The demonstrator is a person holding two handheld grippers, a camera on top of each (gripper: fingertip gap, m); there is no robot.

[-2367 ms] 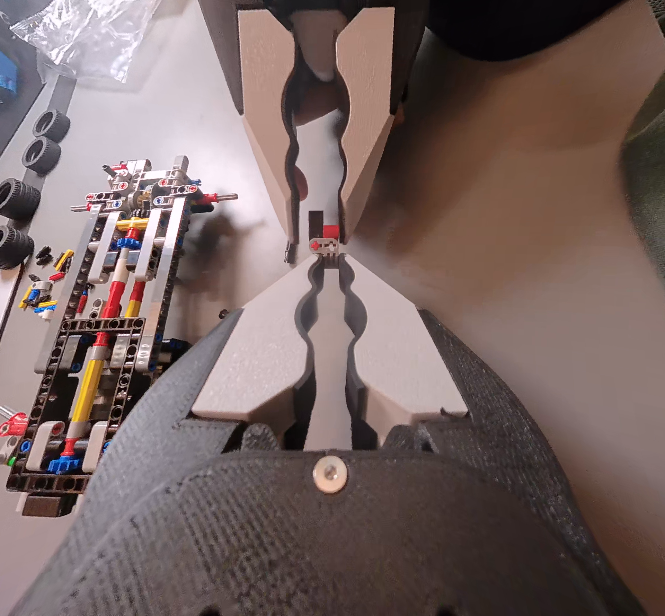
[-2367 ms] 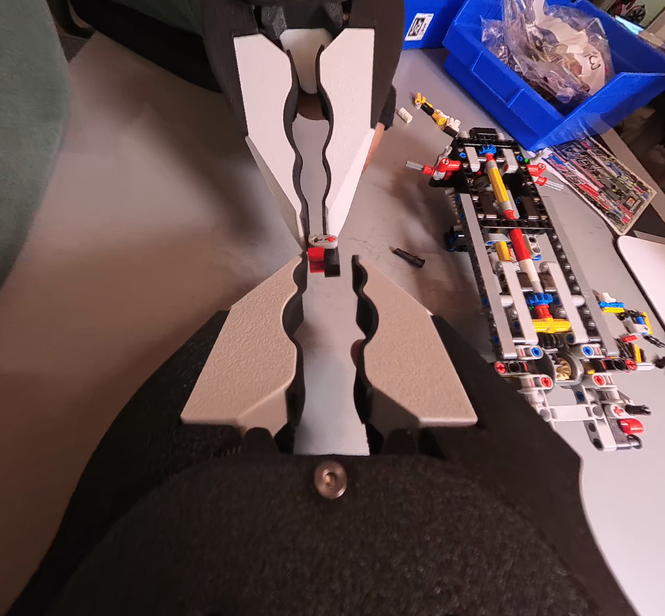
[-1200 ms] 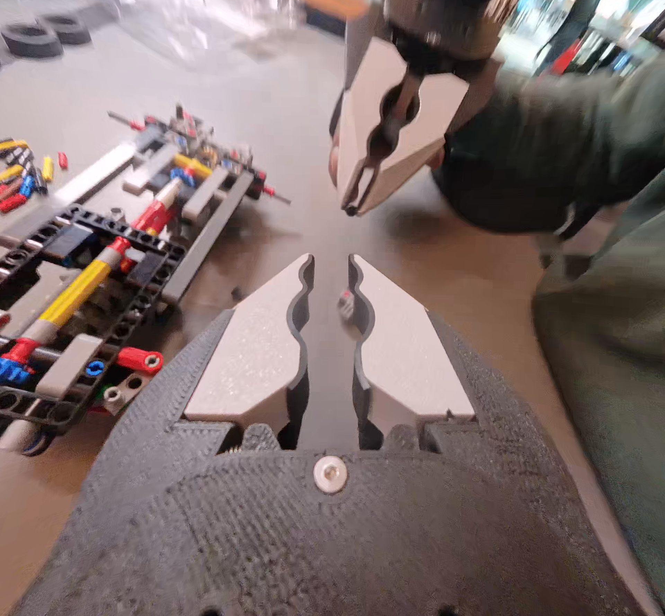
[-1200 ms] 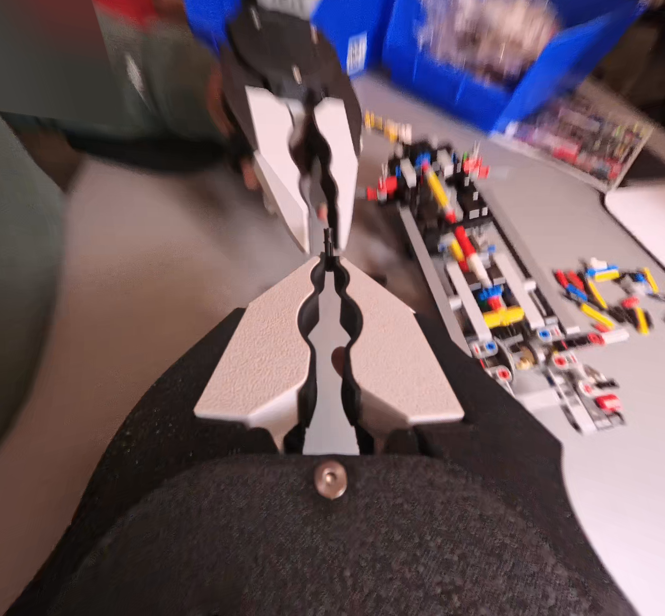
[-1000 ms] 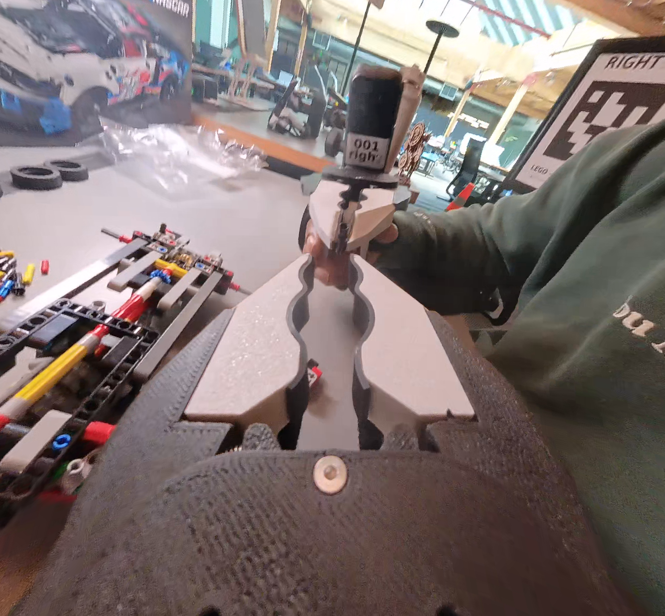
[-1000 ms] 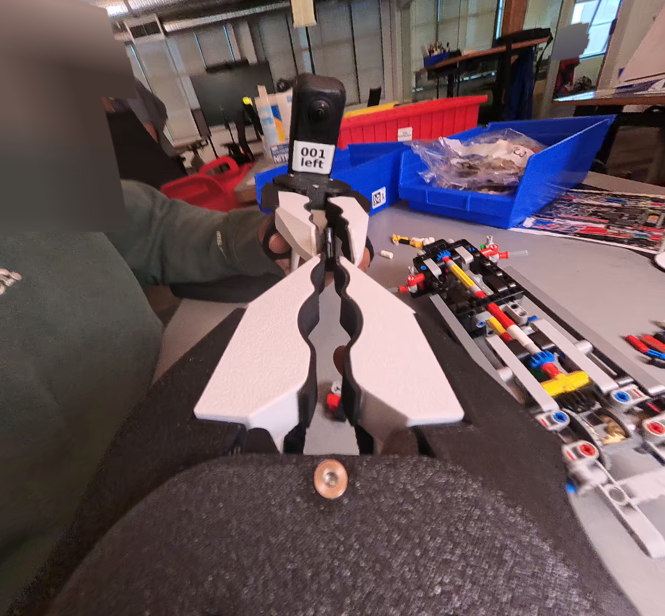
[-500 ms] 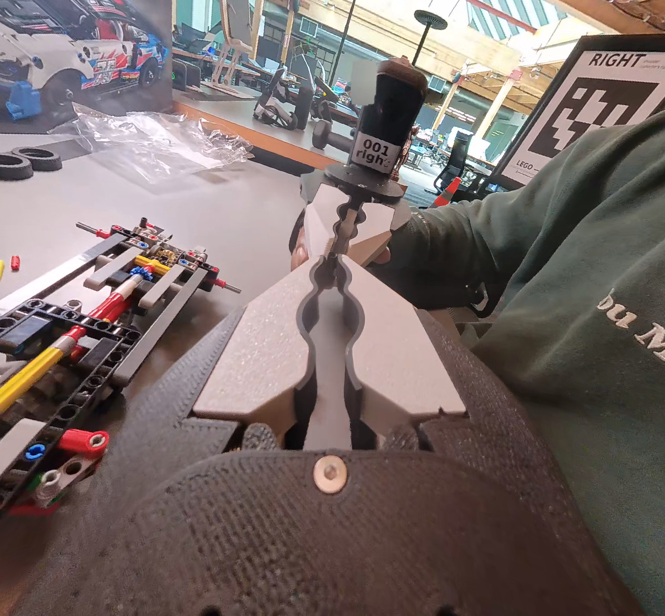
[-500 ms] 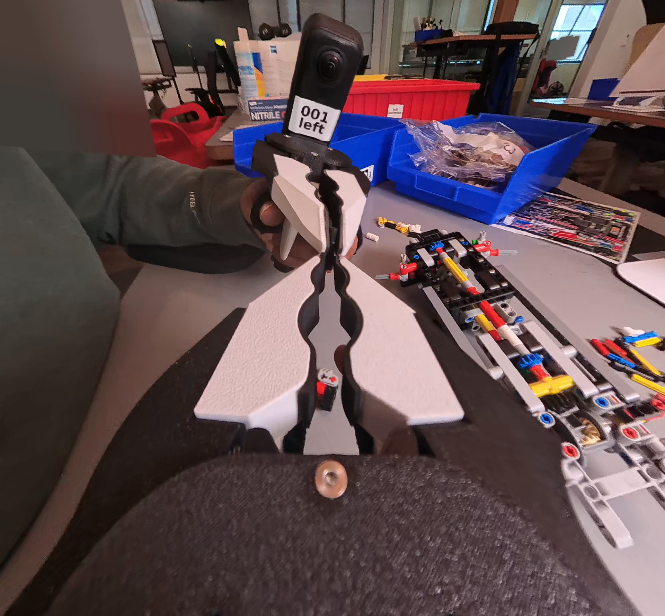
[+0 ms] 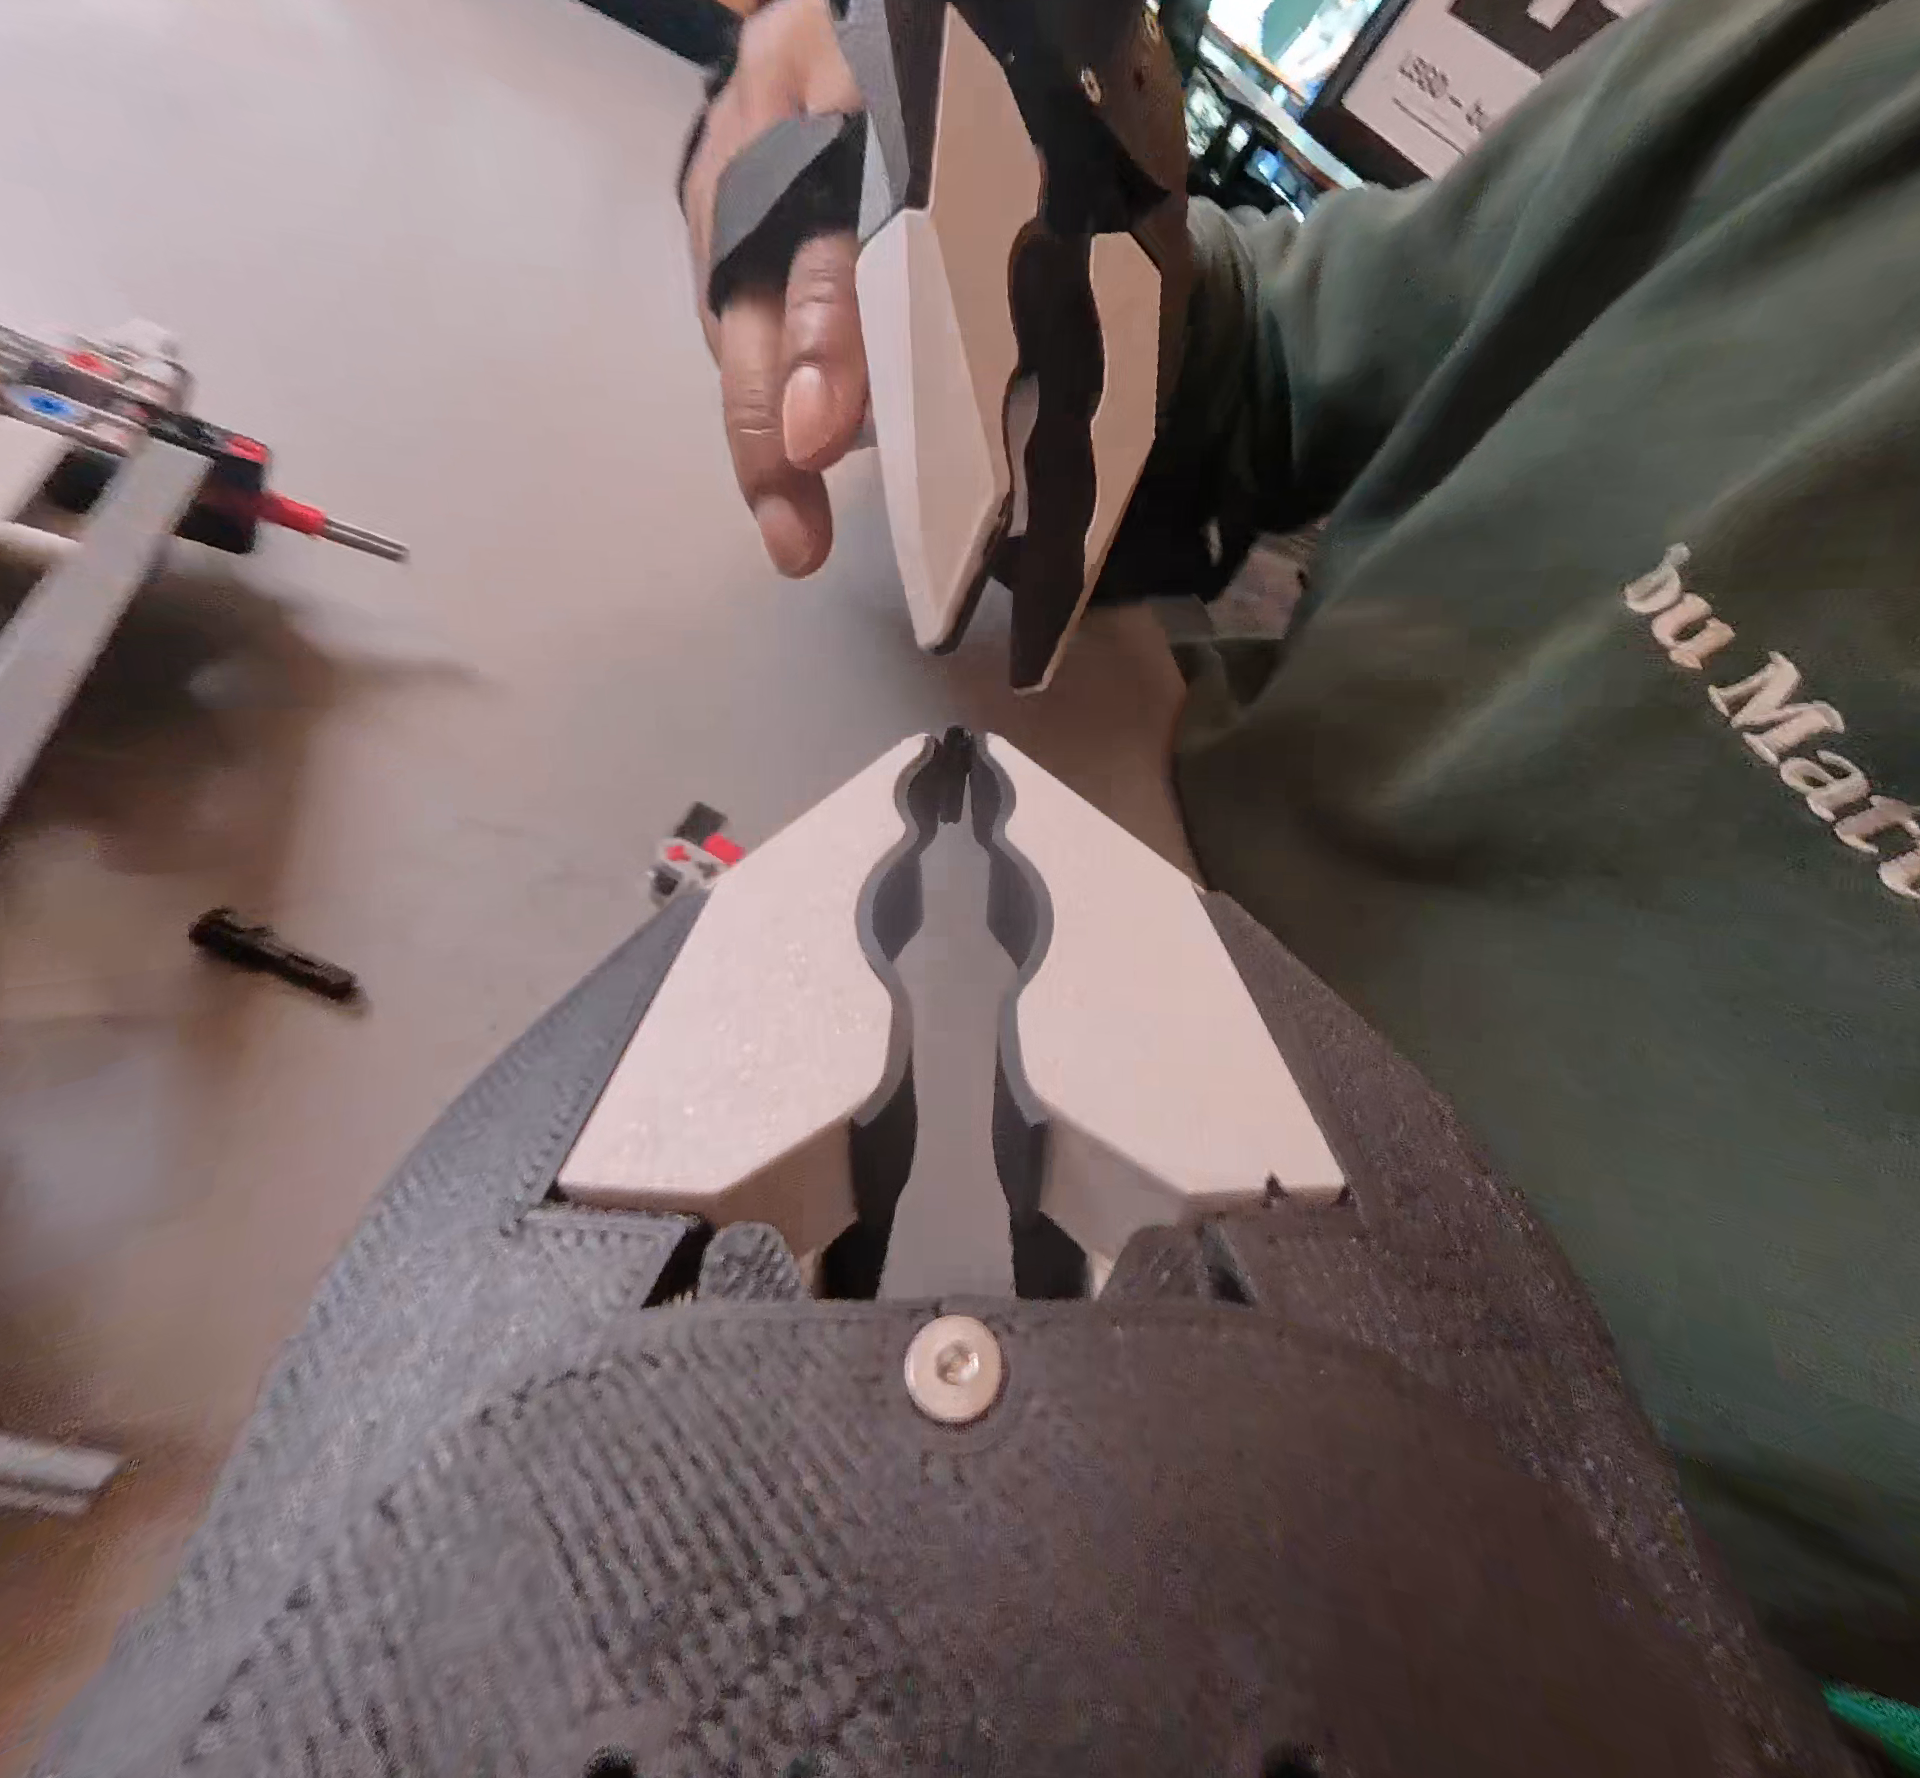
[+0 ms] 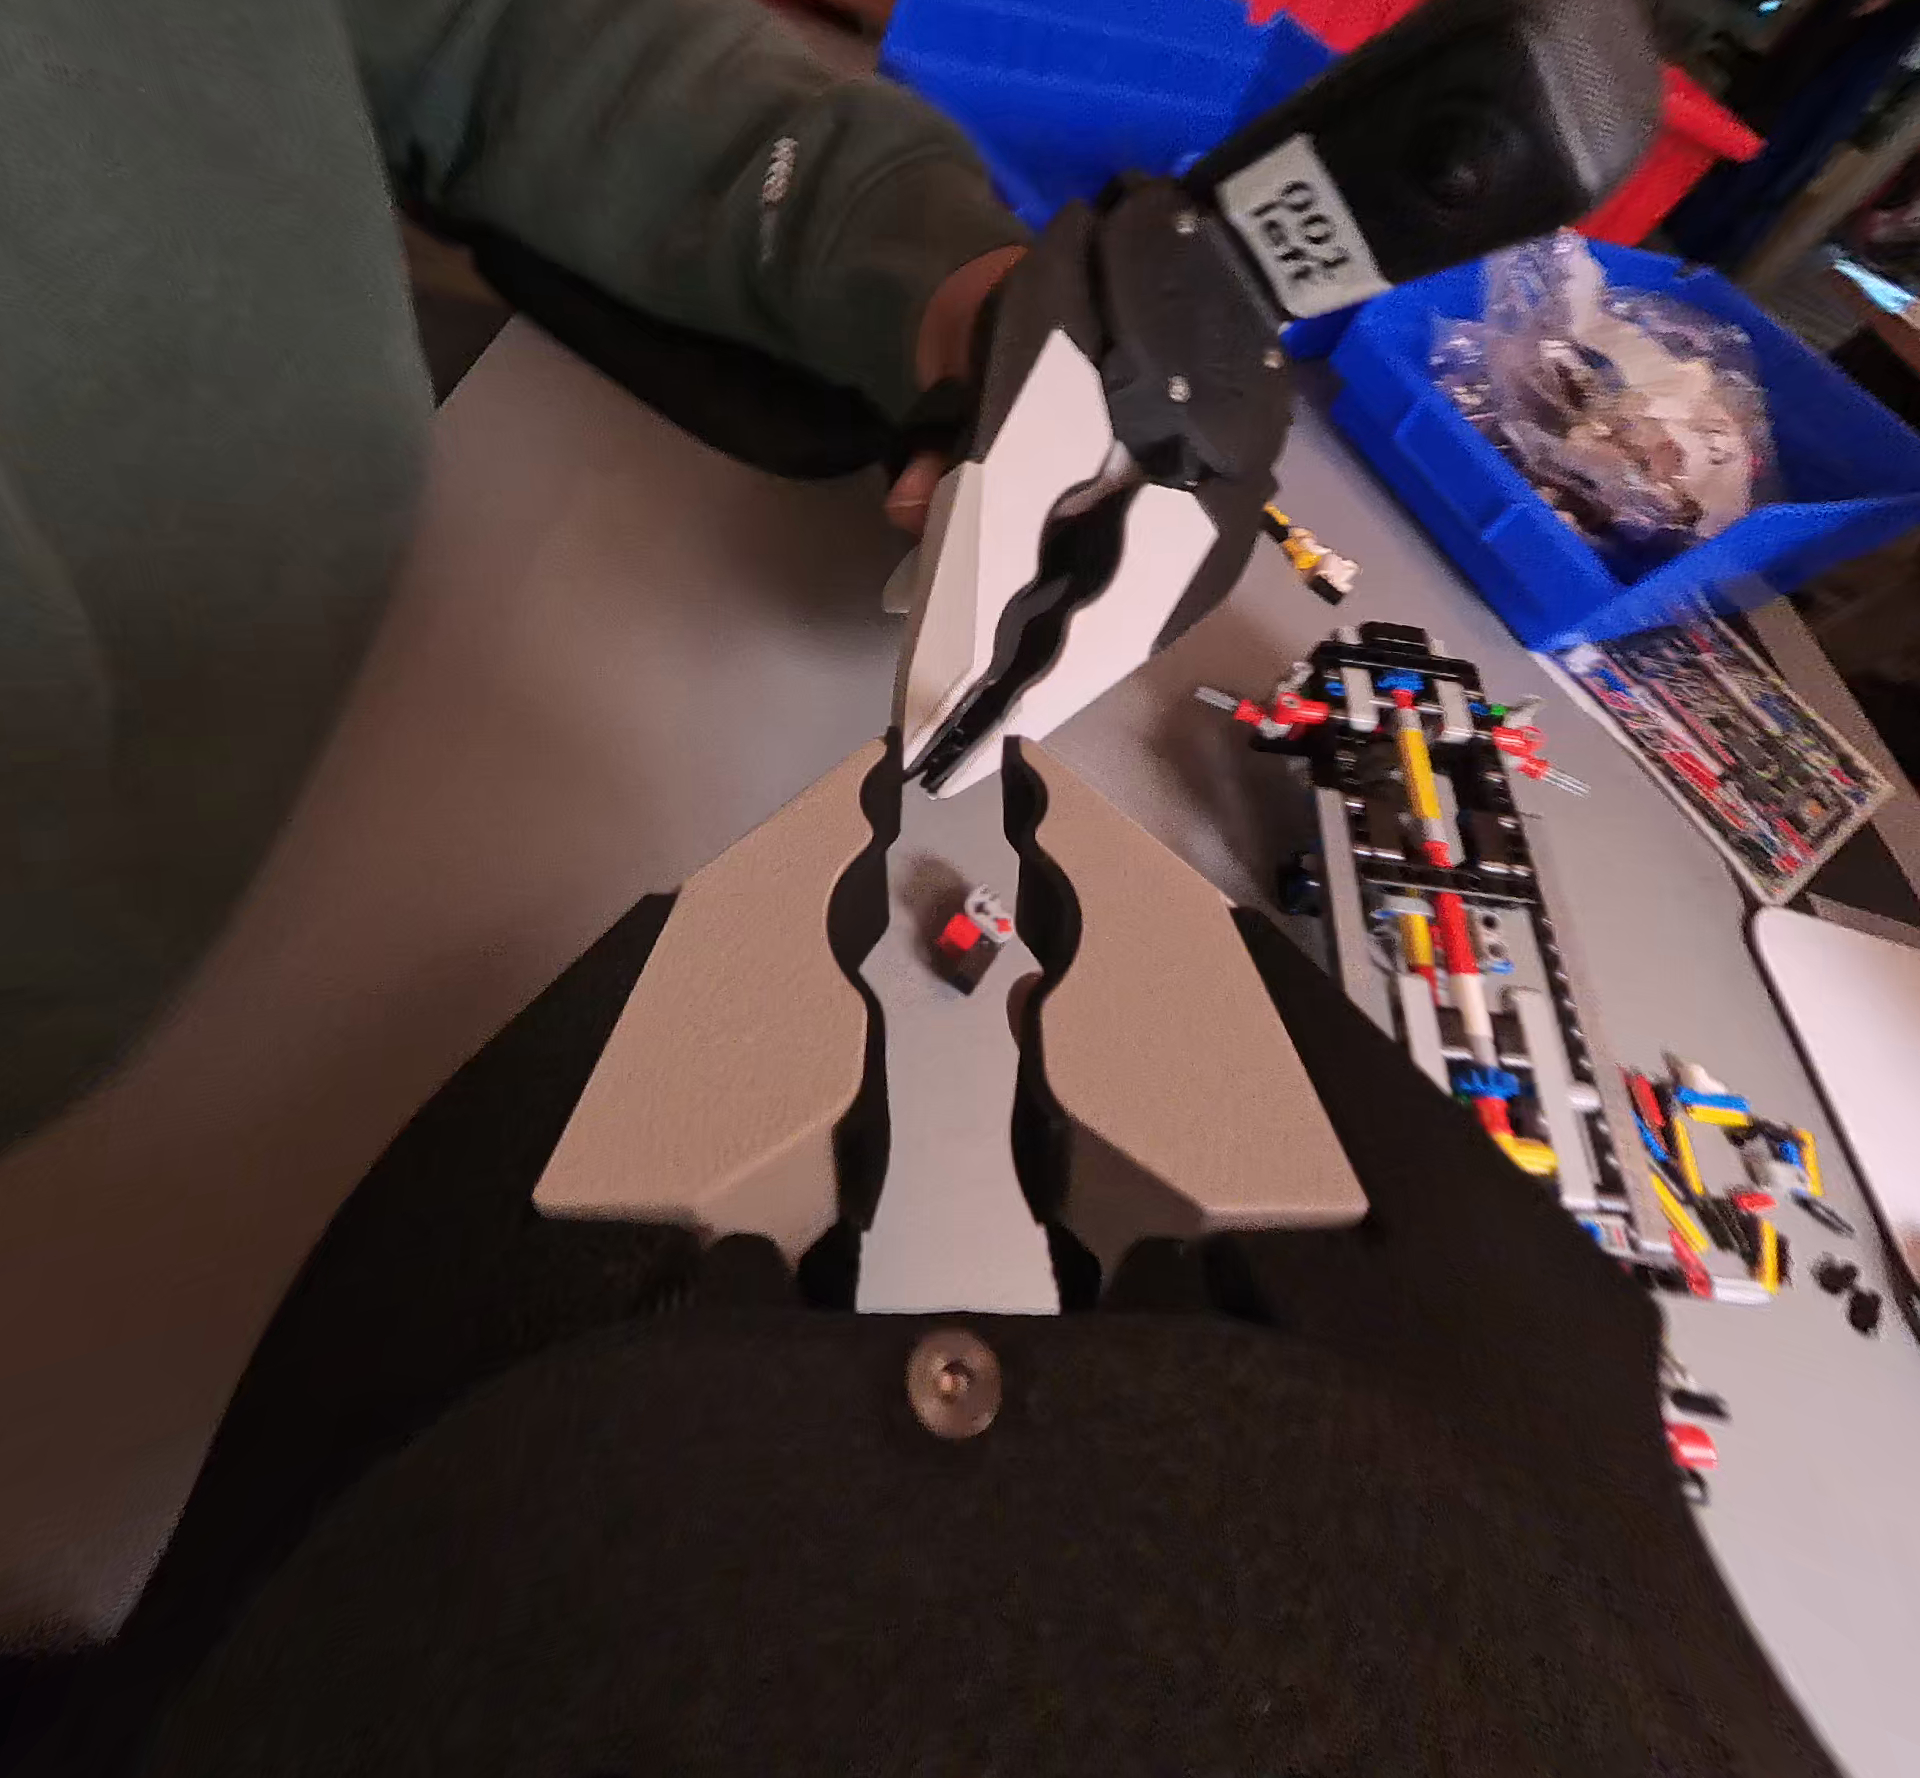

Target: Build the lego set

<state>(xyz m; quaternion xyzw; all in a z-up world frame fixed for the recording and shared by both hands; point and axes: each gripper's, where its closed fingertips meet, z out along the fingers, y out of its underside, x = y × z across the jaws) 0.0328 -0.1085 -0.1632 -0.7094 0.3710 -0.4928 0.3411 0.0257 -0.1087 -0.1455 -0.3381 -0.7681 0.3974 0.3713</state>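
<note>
On the grey table [image 10: 644,606], between the two tools, lies a small grey, red and black sub-assembly [image 10: 971,933]; it rests free on the surface, seen through the gap of the right gripper [image 10: 951,767], whose jaws stand apart and hold nothing. The left gripper [image 9: 954,762] has its fingertips pressed together on a small black pin [image 9: 952,772], and its tip sits just beside the tip of the right one. In the left wrist view the sub-assembly [image 9: 694,858] appears just left of that gripper's fingers, and a second black pin [image 9: 272,955] lies farther left on the table. The long chassis [image 10: 1455,907], with its yellow and red central shaft, lies to the right, well apart from the sub-assembly. Loose coloured parts [image 10: 1714,1157] lie near its close end. Beyond it stand a blue bin [image 10: 1538,523] containing a plastic bag [image 10: 1600,409], and a printed instruction sheet [image 10: 1725,752].
</note>
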